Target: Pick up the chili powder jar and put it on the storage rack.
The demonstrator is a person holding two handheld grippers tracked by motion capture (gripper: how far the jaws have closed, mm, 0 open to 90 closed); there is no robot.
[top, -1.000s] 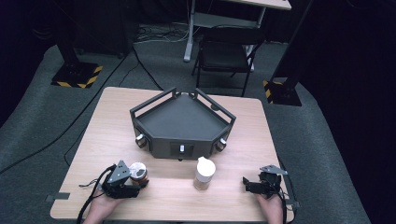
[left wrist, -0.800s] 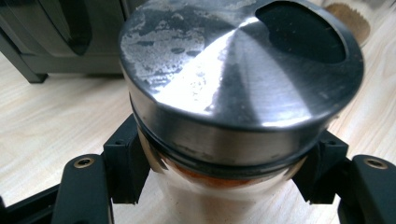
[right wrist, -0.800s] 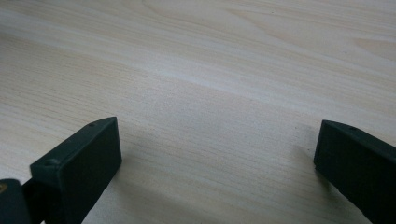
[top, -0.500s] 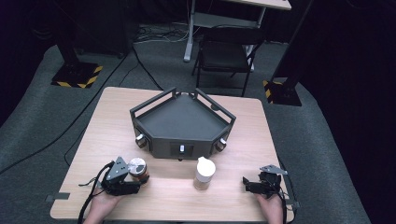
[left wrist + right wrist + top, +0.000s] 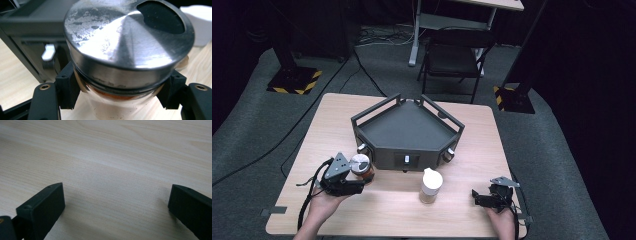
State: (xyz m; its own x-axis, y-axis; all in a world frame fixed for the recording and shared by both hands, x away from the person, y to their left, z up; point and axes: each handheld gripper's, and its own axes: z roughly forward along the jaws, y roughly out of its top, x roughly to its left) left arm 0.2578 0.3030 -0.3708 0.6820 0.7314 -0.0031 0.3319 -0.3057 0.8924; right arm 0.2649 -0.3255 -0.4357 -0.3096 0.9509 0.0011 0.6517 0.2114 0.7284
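Currently a metal-lidded spice jar is clamped in the left claw just below its lid, near the front-left corner of the dark tray on the table. It should be kept upright and raised well clear of the tray rail before being carried over. The right claw is held wide and empty above bare wood.
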